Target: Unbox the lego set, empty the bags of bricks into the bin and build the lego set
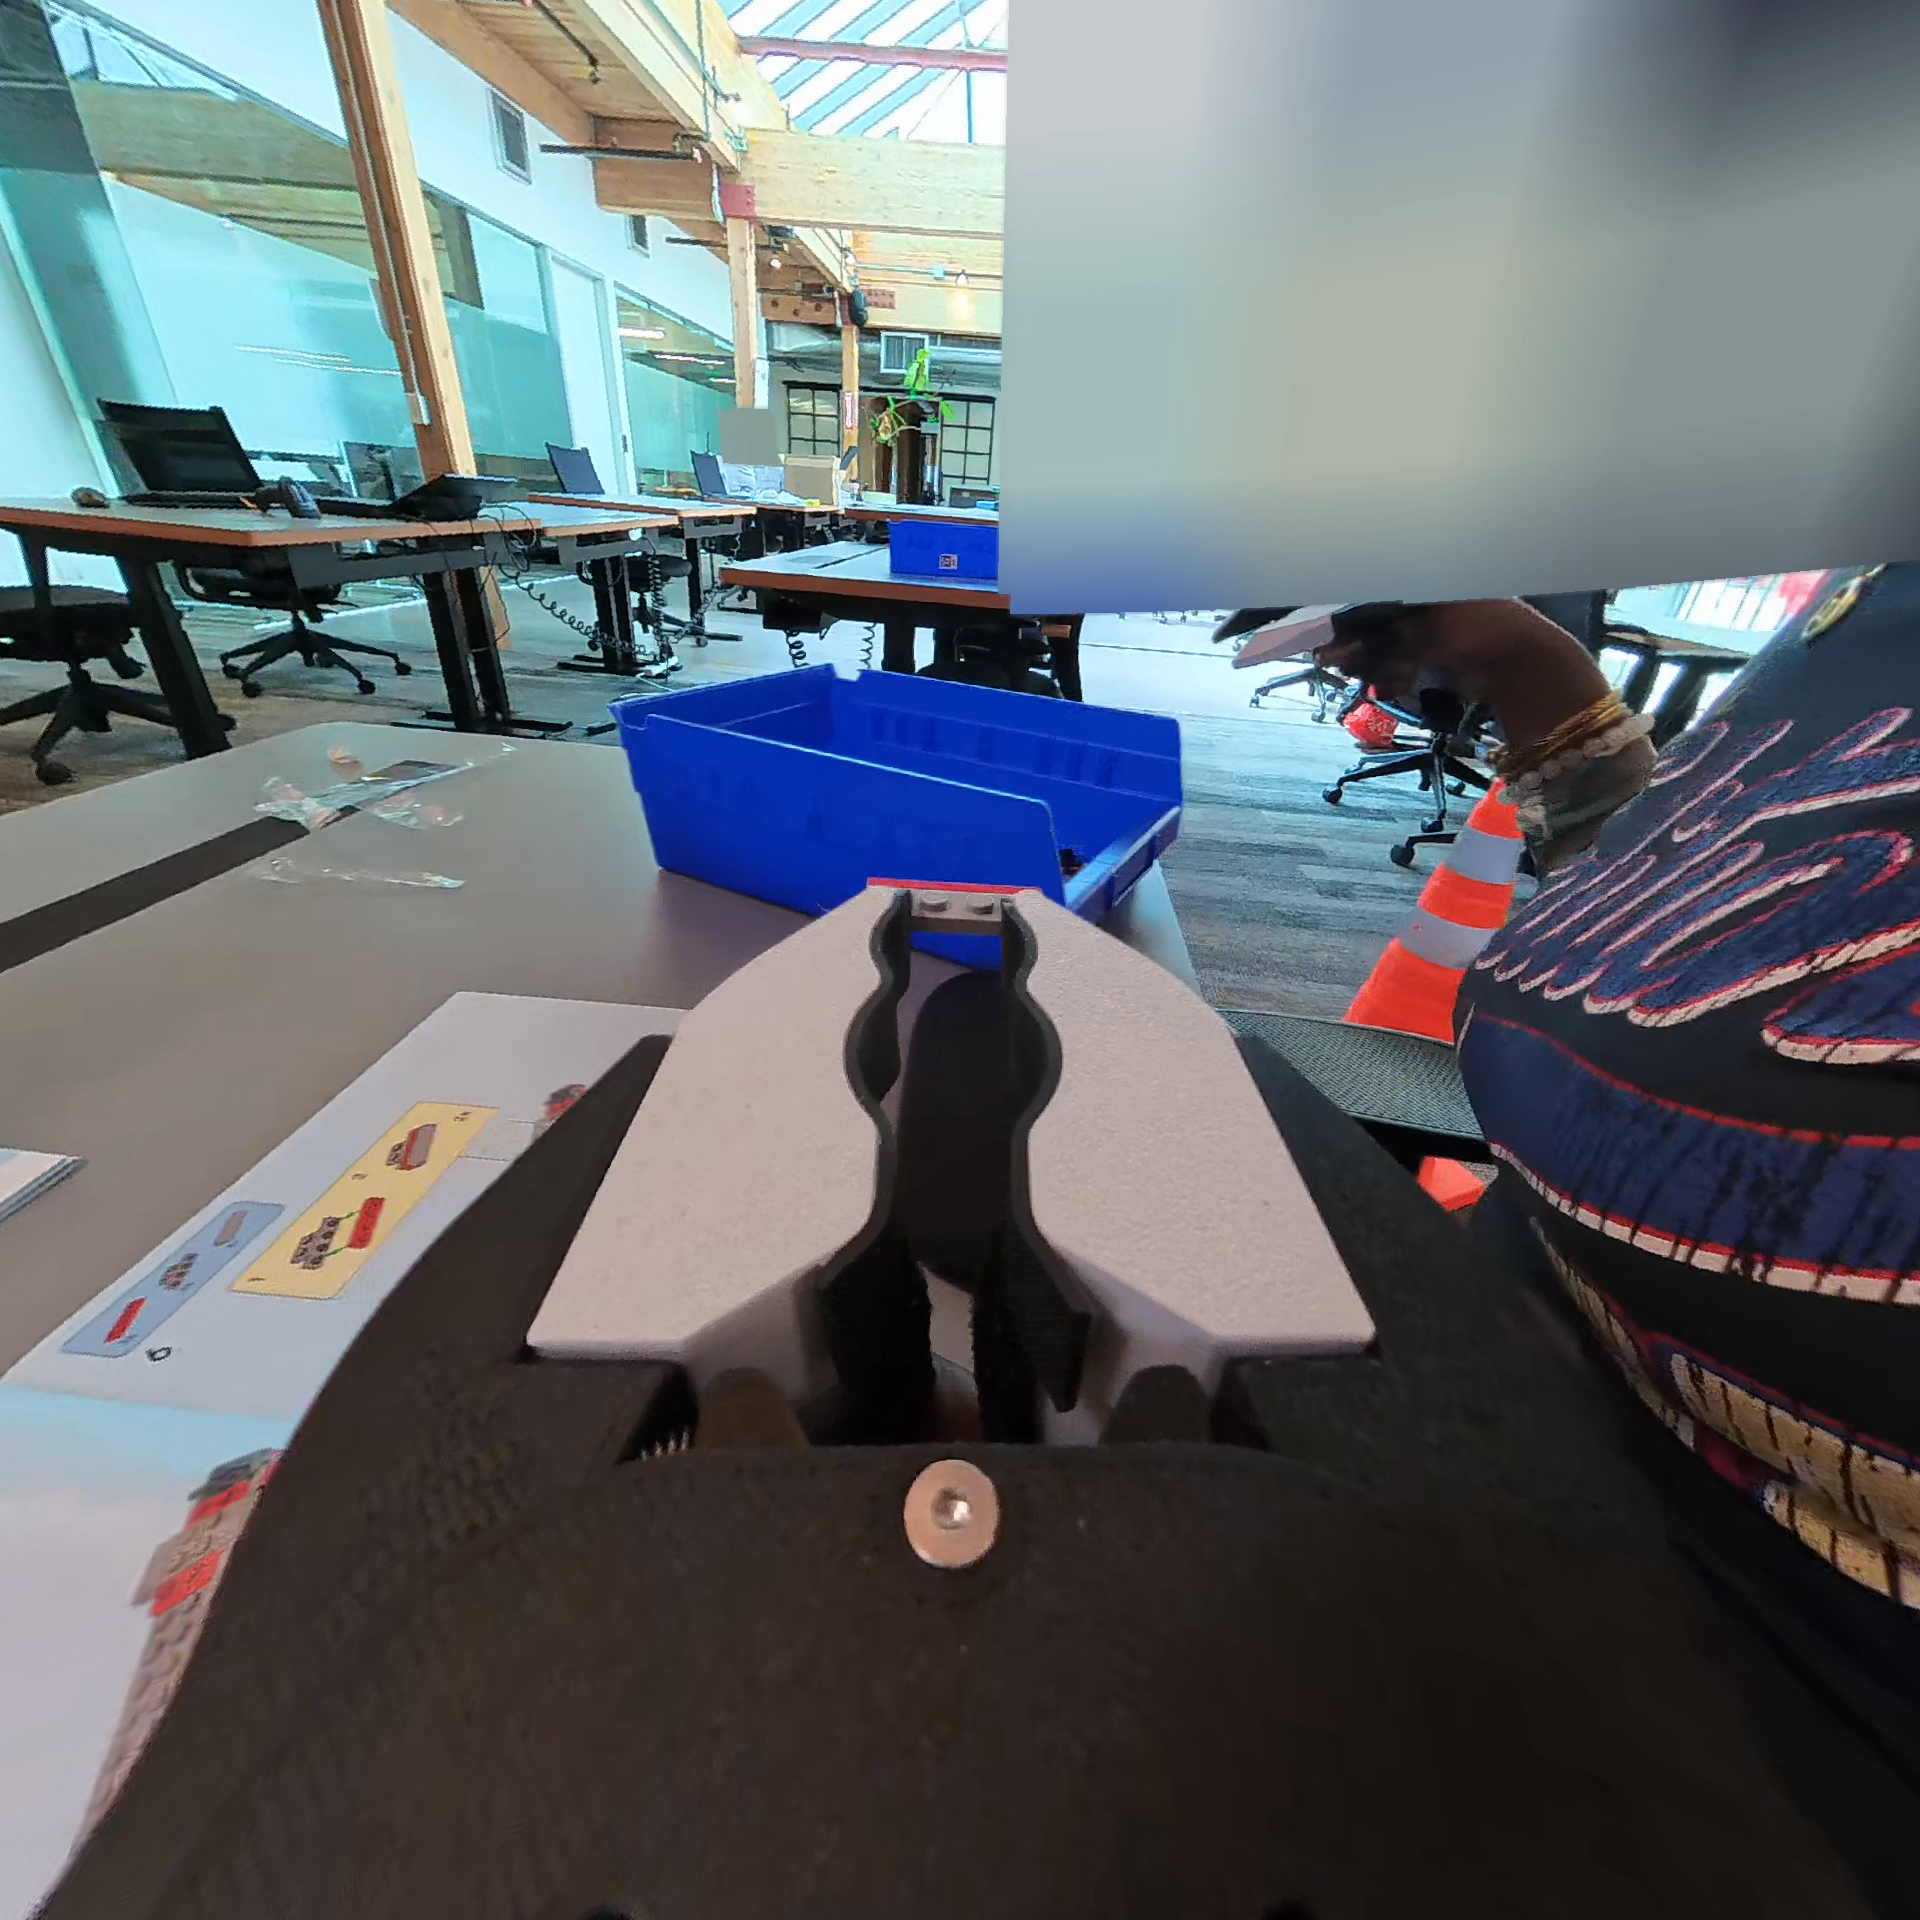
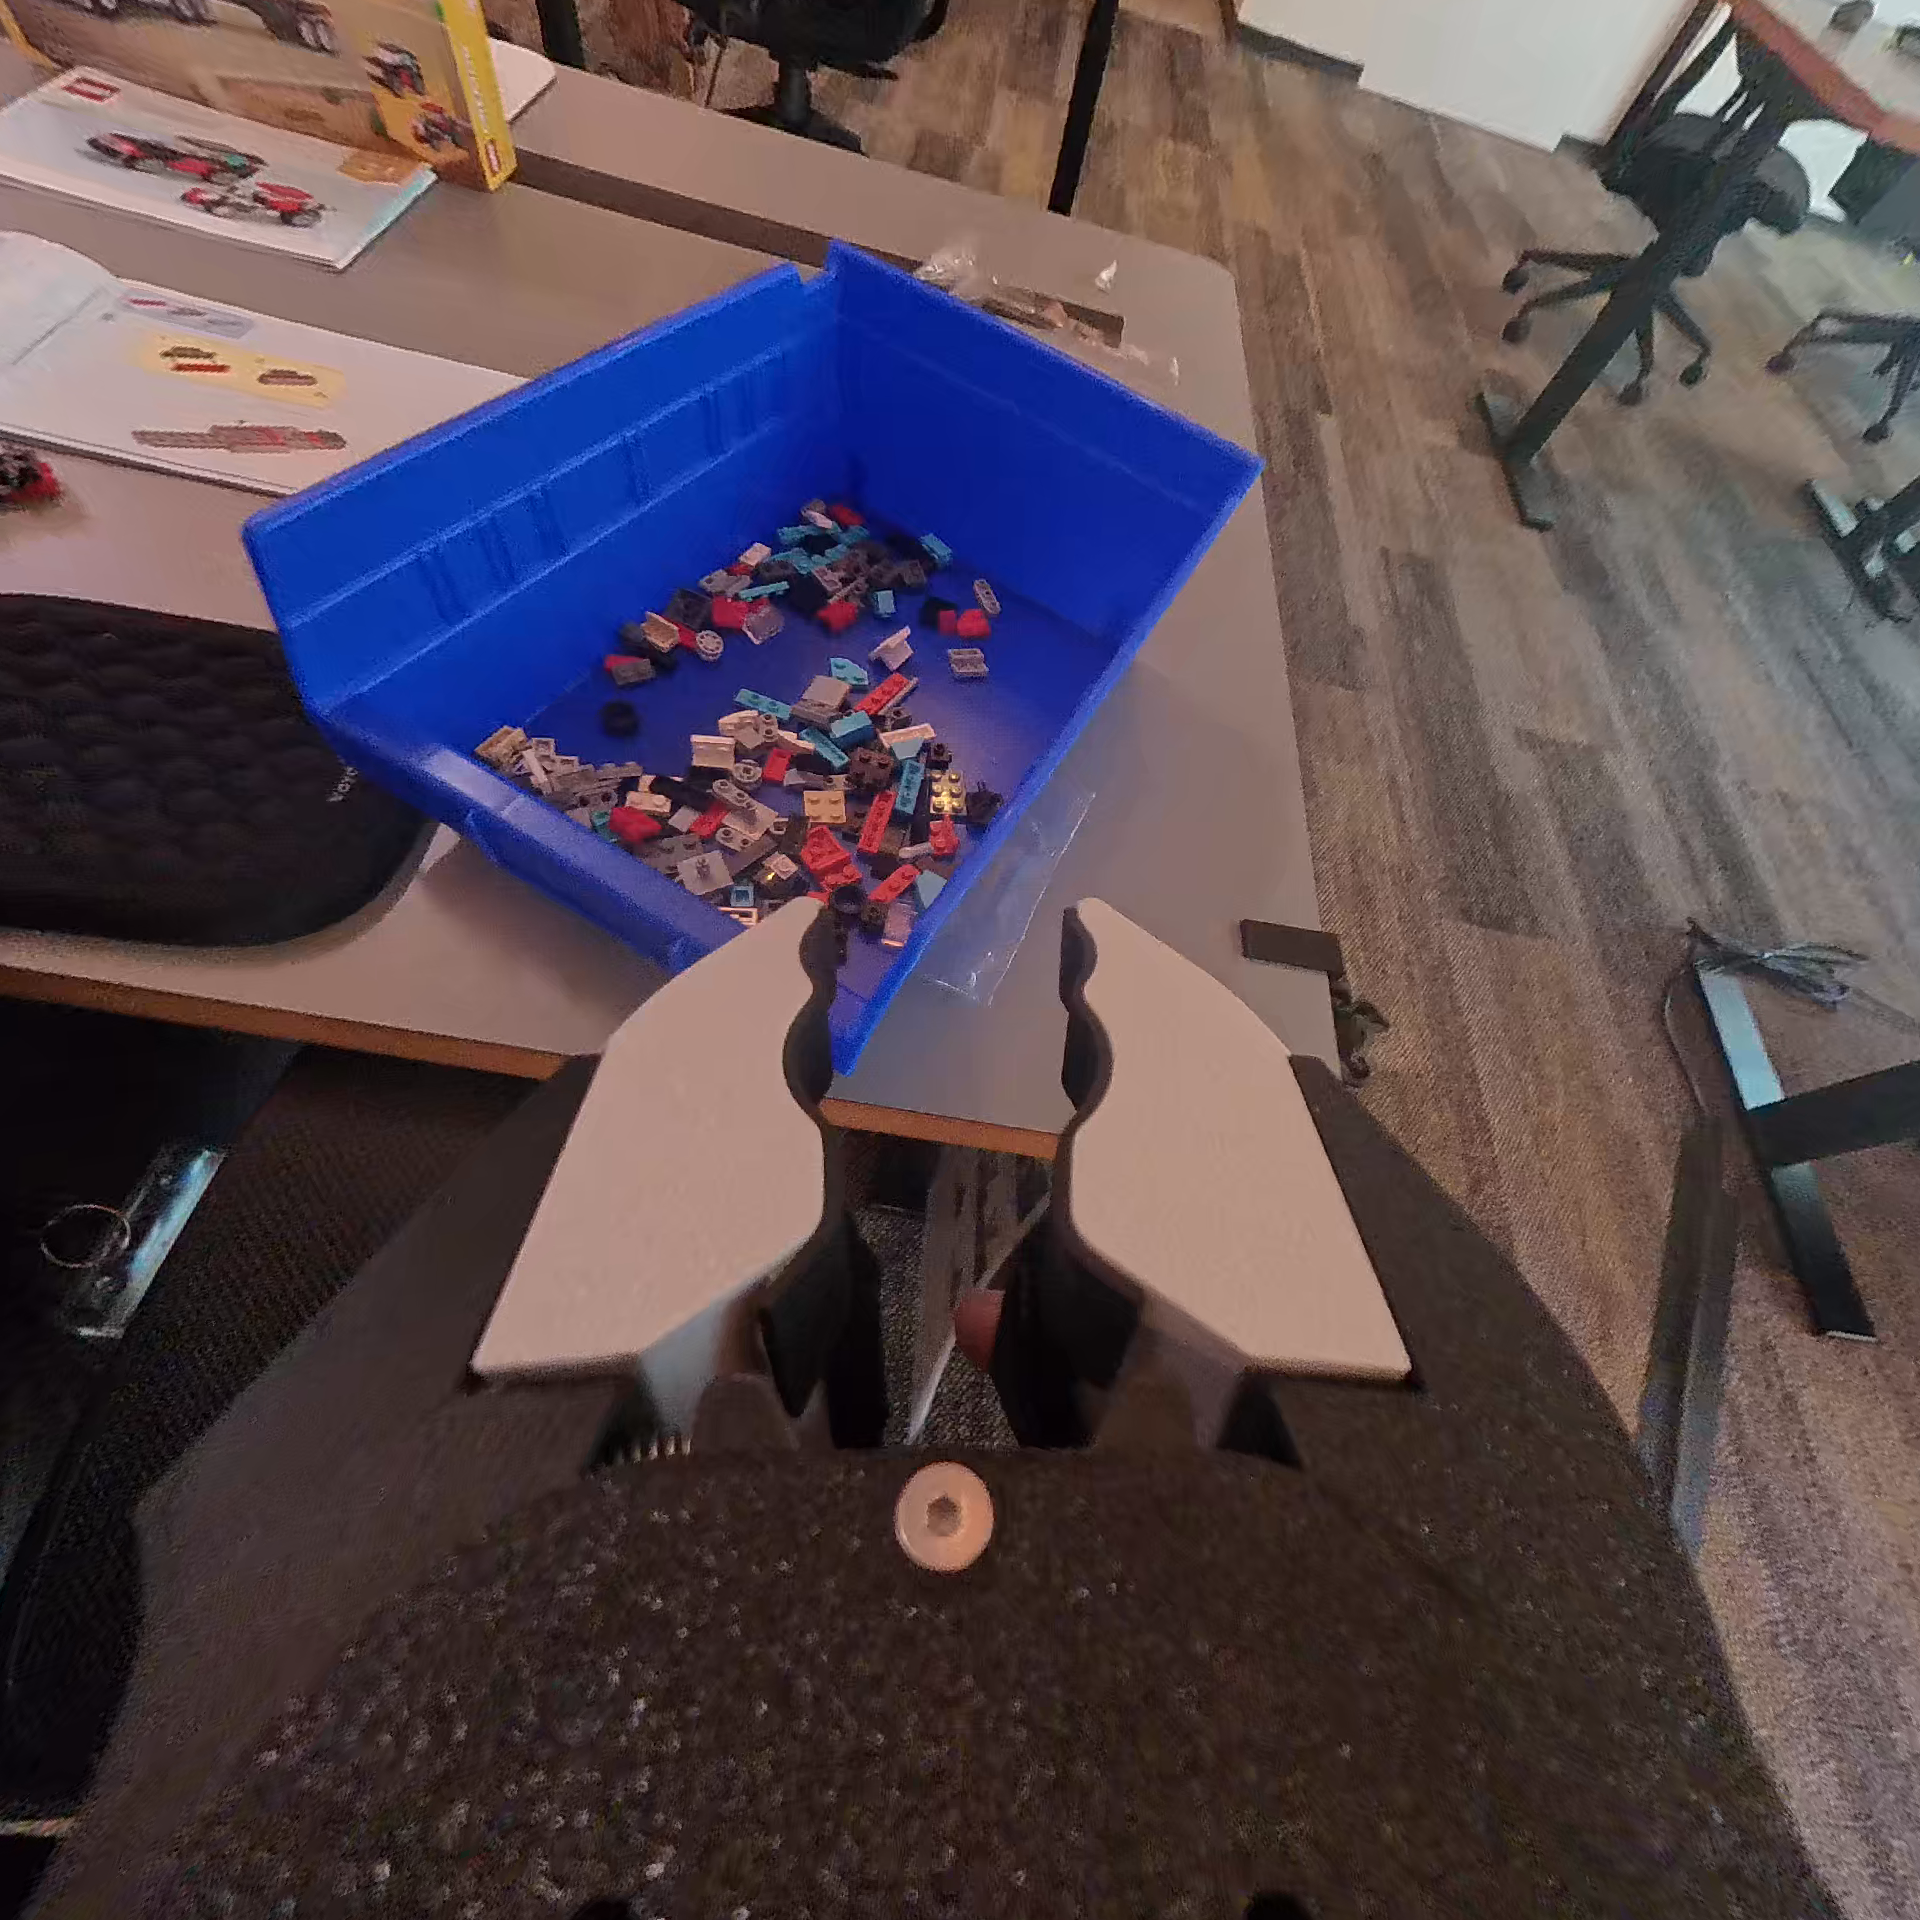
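Observation:
My left gripper [image 1: 957,910] is shut on a small grey lego plate [image 1: 957,908], held above the grey table just in front of the blue bin [image 1: 831,821]. My right gripper [image 2: 943,914] is open and empty, hovering above the near corner of the blue bin [image 2: 520,520]. Many loose red, grey, teal and black bricks [image 2: 790,748] lie in the bin. An open instruction booklet [image 1: 312,1195] lies under the left gripper; it also shows in the right wrist view [image 2: 208,384]. The lego box [image 2: 416,83] stands at the far left of the table.
Empty clear bags [image 1: 353,790] lie on the table's far side, and one [image 2: 1013,894] beside the bin. A second booklet [image 2: 208,177] lies by the box. A dark cushion [image 2: 156,769] sits left of the bin. A person's arm [image 1: 1558,727] and an orange cone [image 1: 1444,914] are to the right. One gripper's finger ends stand about 40 cm off the other's.

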Demonstrator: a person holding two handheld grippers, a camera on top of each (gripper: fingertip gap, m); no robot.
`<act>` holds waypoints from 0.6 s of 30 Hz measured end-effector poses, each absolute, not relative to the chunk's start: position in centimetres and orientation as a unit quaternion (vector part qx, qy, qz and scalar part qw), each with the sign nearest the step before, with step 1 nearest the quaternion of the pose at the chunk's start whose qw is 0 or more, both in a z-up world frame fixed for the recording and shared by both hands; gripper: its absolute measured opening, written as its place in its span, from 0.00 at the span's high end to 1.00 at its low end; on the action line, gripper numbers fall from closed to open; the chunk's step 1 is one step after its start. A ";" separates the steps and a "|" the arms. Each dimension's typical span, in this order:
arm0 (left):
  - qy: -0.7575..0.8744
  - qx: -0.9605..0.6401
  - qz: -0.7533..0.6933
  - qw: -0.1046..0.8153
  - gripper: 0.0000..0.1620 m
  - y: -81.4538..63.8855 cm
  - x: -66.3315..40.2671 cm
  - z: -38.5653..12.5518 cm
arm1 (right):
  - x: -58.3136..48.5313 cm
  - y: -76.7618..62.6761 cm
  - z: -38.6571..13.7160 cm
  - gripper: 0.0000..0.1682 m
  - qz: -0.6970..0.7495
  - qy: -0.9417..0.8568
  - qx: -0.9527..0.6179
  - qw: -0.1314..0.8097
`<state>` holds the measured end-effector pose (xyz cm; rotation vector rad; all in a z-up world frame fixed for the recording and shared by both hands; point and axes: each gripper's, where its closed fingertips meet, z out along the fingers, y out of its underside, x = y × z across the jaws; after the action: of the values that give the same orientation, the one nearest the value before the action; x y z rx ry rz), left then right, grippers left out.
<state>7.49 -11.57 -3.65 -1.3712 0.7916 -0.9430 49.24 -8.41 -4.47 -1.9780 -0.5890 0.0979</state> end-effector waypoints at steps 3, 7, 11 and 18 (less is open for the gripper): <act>0.342 -0.595 -0.407 0.603 0.90 -12.7 7.5 -3.5 | 48.7 -8.8 -2.7 0.75 0.030 -0.249 -0.807 0.534; 0.330 -0.590 -0.419 0.607 0.90 -14.1 6.9 -3.1 | 44.7 -8.4 -0.1 0.75 0.073 -0.278 -0.777 0.560; 0.328 -0.596 -0.406 0.610 0.90 -15.8 5.7 -3.6 | 38.8 -7.4 0.8 0.73 0.090 -0.345 -0.756 0.549; 0.309 -0.618 -0.344 0.636 0.90 -17.1 3.6 -3.1 | 34.9 -6.7 3.2 0.68 0.098 -0.387 -0.740 0.542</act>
<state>3.64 -17.07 -3.10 -1.4107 0.7047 -0.7854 34.91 -6.65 3.15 -1.7574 -0.9194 0.2322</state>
